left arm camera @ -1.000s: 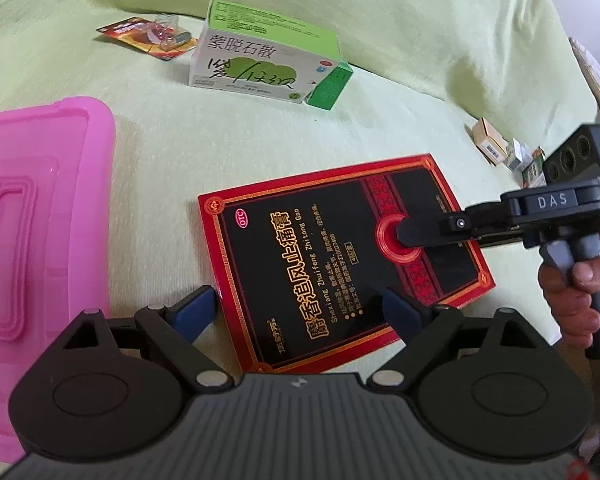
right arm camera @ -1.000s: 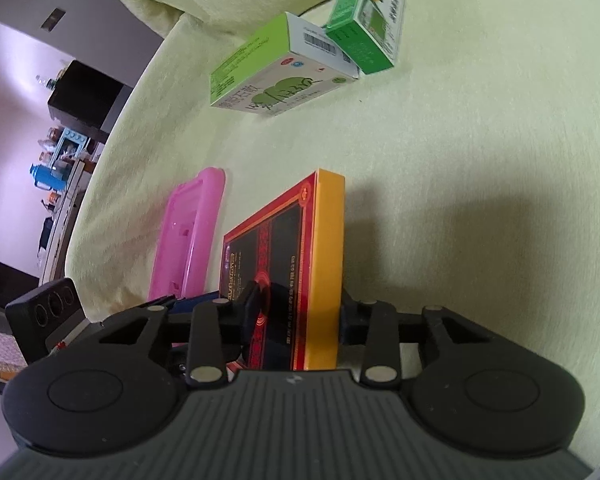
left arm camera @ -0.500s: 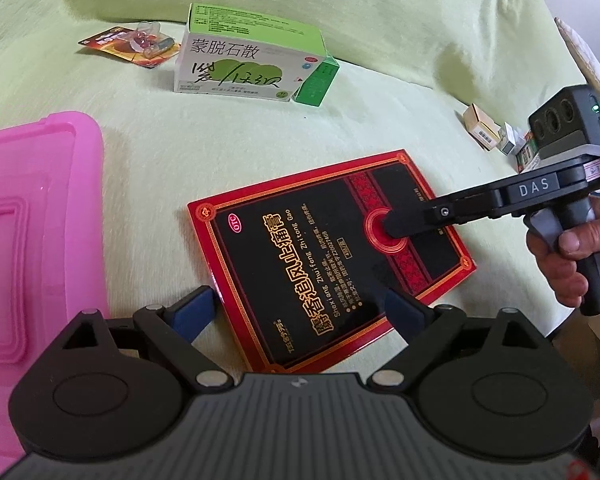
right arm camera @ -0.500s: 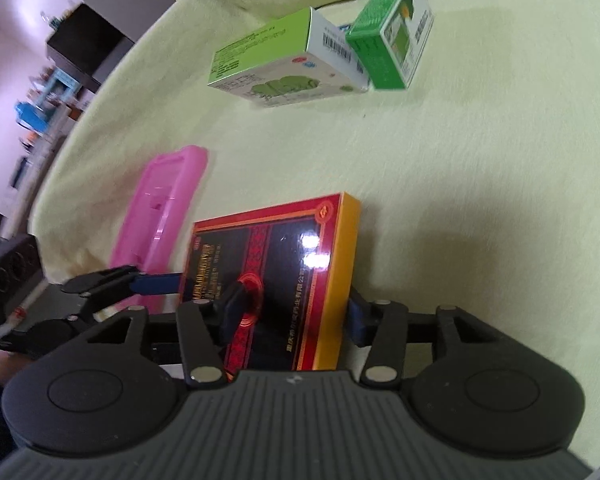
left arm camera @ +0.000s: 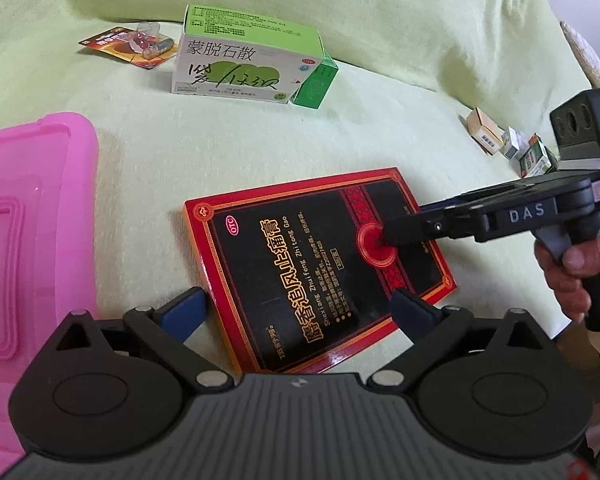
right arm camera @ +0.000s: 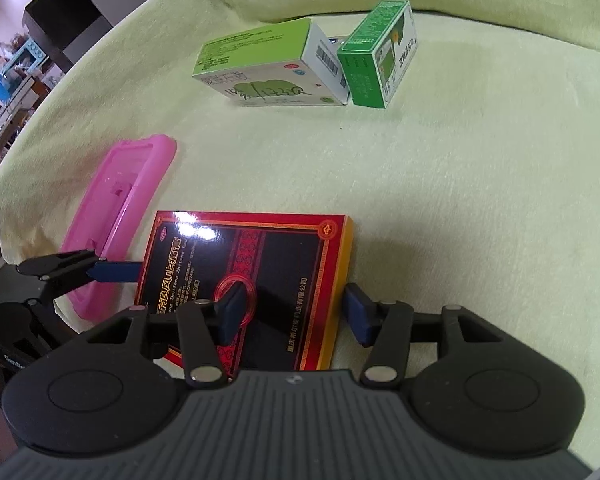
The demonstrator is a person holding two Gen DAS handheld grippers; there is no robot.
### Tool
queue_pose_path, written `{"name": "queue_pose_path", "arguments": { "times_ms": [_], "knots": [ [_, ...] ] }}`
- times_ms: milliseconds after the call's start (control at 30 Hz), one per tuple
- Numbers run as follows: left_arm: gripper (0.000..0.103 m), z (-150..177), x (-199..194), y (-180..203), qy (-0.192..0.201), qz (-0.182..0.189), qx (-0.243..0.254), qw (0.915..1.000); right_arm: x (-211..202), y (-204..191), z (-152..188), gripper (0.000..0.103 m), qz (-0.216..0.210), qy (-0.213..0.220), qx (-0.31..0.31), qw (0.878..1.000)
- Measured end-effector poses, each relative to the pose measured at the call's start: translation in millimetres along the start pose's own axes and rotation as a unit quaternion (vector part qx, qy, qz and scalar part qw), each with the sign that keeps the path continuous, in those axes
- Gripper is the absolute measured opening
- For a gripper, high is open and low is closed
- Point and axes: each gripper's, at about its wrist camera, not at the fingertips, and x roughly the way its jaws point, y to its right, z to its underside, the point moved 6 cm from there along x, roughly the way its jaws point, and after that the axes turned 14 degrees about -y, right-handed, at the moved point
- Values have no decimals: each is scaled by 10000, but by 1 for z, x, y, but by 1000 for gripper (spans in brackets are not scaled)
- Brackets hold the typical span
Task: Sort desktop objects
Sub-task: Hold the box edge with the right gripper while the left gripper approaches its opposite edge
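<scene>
Flat box [left arm camera: 320,268] on the blanket [left arm camera: 228,148] – tray [left arm camera: 28,216] left, two cartons [left arm camera: 244,64] behind (side by side)

A pale green cloth [right arm camera: 460,200] lay beneath and beyond the fingers [right arm camera: 358,312]; a dark cabinet [right arm camera: 64,20] stood far up-left of them.

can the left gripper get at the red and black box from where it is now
Probably yes. The left gripper is open with its fingers straddling the near end of the red and black box, nothing between. The right gripper rests on the far end, clear of that spot.
</scene>
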Motion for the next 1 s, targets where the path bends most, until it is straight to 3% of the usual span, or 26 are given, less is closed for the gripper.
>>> {"name": "queue_pose_path", "arguments": {
  "times_ms": [233, 300, 500, 700, 833, 1000],
  "knots": [
    [98, -1, 1, -5, -46, 182, -201, 9996, 1, 5, 3, 53, -70, -12, 108, 9999],
    [98, 0, 0, -7, -17, 234, -229, 9995, 1, 7, 3, 45, -73, 41, 111, 9999],
    [98, 2, 1, -5, -29, 151, 130, 9998, -3, 8, 10, 40, -83, 280, -268, 9992],
    [98, -1, 2, -7, 54, 40, 557, 9984, -12, -1, 21, 39, -8, 647, -1033, 9925],
    [99, -6, 2, -9, 154, 142, 696, 9974, -17, -2, 25, 38, -29, 706, -1274, 9893],
    [88, -7, -1, -3, 132, 207, 913, 9955, -20, 0, 28, 38, -91, 682, -1296, 9892]
  ]
}}
